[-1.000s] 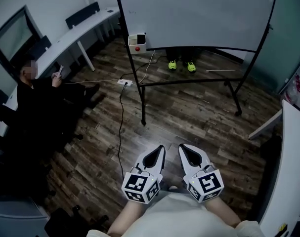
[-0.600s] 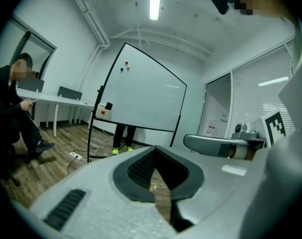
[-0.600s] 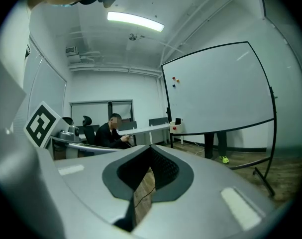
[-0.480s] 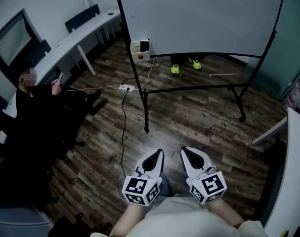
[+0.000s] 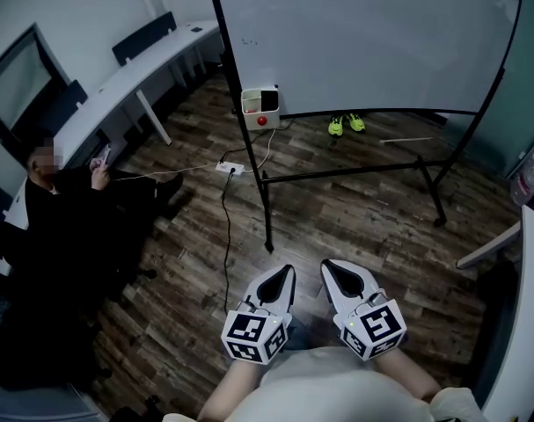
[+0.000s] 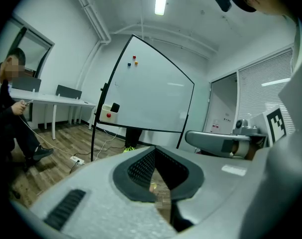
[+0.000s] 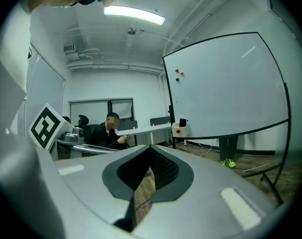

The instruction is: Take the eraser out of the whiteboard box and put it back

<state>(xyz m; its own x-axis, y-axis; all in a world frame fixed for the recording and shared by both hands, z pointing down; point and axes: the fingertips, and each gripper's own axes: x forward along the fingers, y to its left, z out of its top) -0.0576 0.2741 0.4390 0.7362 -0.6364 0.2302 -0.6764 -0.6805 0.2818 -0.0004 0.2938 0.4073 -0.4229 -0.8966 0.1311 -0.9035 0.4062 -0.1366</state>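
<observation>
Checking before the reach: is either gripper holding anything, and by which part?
Nothing is held. The left gripper and the right gripper are both shut and empty; the eraser sits in the whiteboard box.

Floor (image 5: 354, 227): dark wood planks, grainy. Whiteboard (image 5: 363, 33): smooth, glossy; frame (image 5: 258, 183) black metal. Box (image 5: 259, 104): white plastic. Left gripper (image 5: 288, 272), right gripper (image 5: 327, 265): matt white plastic, ribbed black pads (image 6: 141, 166).
</observation>
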